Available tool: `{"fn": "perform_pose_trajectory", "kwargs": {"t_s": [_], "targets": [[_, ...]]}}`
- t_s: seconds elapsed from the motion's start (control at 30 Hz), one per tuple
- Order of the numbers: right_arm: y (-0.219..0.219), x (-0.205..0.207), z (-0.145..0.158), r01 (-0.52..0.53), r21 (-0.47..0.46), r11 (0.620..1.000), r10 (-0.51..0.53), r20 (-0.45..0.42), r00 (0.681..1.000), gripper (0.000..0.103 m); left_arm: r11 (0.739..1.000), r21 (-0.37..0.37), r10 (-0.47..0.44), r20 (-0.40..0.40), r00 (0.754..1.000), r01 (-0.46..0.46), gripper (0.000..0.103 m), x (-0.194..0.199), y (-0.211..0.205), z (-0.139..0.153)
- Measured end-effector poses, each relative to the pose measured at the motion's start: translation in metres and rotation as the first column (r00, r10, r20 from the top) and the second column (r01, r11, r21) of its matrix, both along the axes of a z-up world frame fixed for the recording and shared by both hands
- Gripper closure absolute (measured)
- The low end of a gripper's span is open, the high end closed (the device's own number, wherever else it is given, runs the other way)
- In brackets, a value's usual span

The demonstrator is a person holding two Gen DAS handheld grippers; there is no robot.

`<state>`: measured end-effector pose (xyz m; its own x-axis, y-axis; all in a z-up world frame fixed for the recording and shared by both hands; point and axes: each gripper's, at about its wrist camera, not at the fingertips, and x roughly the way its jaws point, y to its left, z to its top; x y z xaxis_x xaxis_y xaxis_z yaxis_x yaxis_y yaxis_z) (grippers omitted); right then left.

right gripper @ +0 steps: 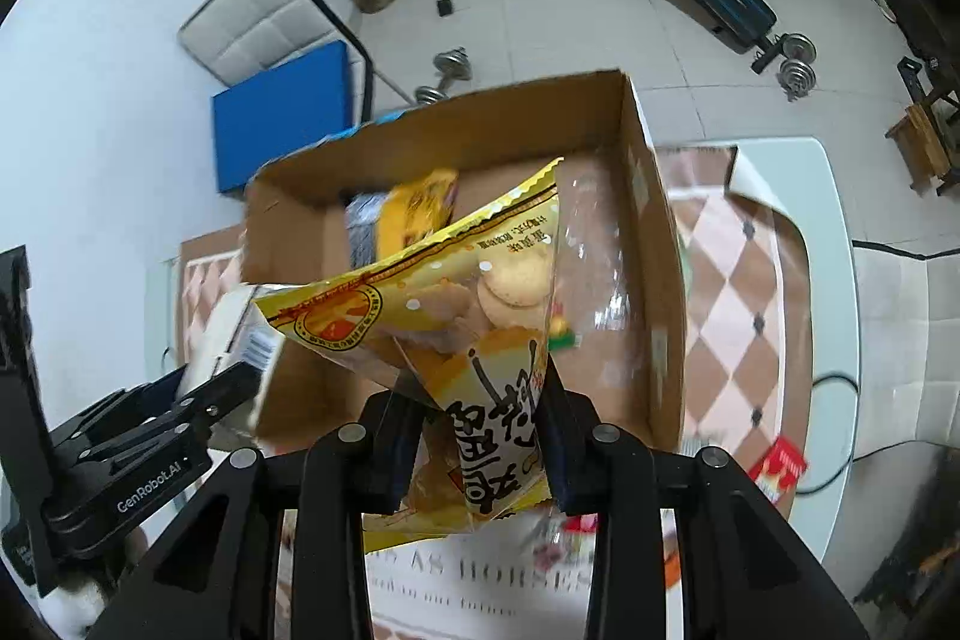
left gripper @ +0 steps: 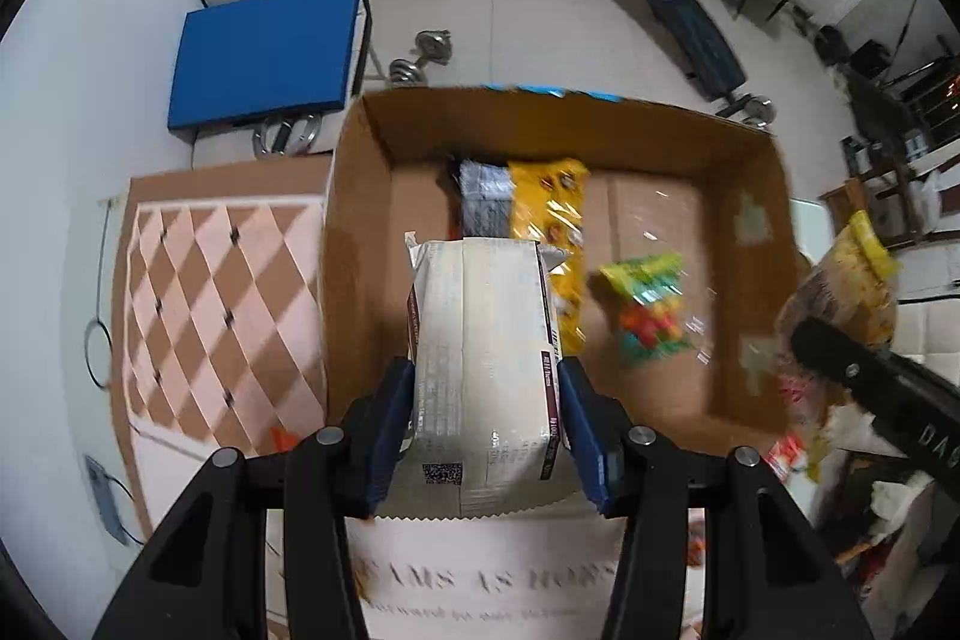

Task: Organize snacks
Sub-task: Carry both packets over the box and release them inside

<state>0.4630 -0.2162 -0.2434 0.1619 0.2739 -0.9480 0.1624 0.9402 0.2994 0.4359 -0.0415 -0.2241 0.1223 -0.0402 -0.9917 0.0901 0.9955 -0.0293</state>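
Both pairs of jaws are clamped on snacks: the left gripper squeezes a white pack between its blue pads, and the right gripper pinches a yellow biscuit bag near its lower end.

From the left wrist view, the white pack hangs over the near-left part of an open cardboard box, above the near wall. On the box floor lie a grey pack and a long yellow bag side by side toward the far wall, with a small candy bag of green, orange and red pieces to their right, apart from them. At the right edge, the biscuit bag shows blurred beyond the box wall, with the black body of the other gripper below it.

From the right wrist view, the biscuit bag is held over the near side of the box, its crimped top tilted toward the far right corner. Round biscuits show through its clear window. The box stands on a tablecloth with a diamond pattern. A red packet lies on the table right of the box.
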Motion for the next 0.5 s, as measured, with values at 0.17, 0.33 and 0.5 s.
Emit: {"fn": "perform_pose_trajectory", "kwargs": {"t_s": [0.17, 0.33, 0.5], "targets": [[0.000, 0.054, -0.043, 0.014, -0.038, 0.999, -0.016, -0.053, 0.998, 0.066, 0.997, 0.077, 0.002, -0.059, 0.998, 0.002, 0.057, 0.044, 0.004, -0.040], [0.006, 0.092, -0.088, 0.003, -0.064, 0.998, -0.009, -0.090, 0.996, 0.066, 0.990, 0.141, 0.000, -0.124, 0.992, 0.017, 0.055, 0.069, 0.009, -0.081], [0.007, 0.107, -0.116, -0.010, -0.058, 0.998, 0.002, -0.132, 0.991, 0.010, 0.995, 0.097, 0.021, -0.112, 0.994, -0.010, 0.023, 0.077, 0.015, -0.086]]}}
